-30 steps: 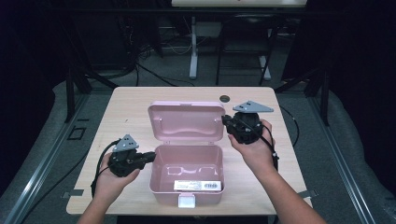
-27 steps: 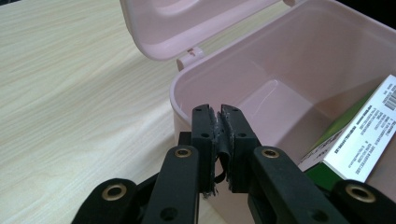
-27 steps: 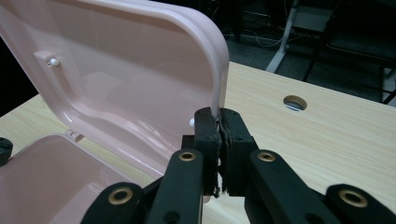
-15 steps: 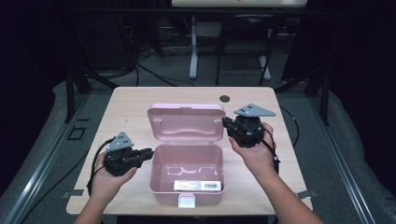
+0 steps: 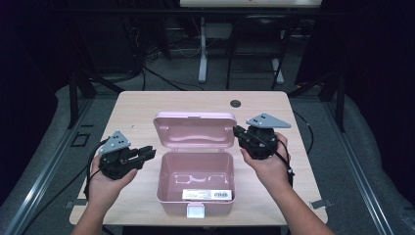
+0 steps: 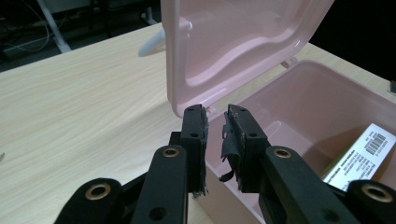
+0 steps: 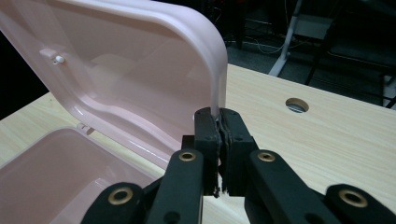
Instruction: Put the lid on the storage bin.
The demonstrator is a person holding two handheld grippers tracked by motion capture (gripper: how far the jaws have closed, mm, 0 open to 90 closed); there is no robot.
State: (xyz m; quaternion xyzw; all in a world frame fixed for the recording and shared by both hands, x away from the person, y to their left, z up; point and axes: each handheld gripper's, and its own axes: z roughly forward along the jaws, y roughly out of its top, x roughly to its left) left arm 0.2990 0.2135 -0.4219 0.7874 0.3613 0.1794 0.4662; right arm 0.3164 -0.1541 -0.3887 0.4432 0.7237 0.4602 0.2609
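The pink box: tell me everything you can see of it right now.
The pink box looks like smooth plastic with rounded corners and sits mid-table, near the front edge. Its hinged lid stands open, tilted back, with a moulded wavy recess inside. A white barcoded label lies in the tub, and a pale latch tab hangs at the front. The right gripper pinches the lid's side edge. The left gripper, fingers just parted, is beside the tub's left wall with nothing between them.
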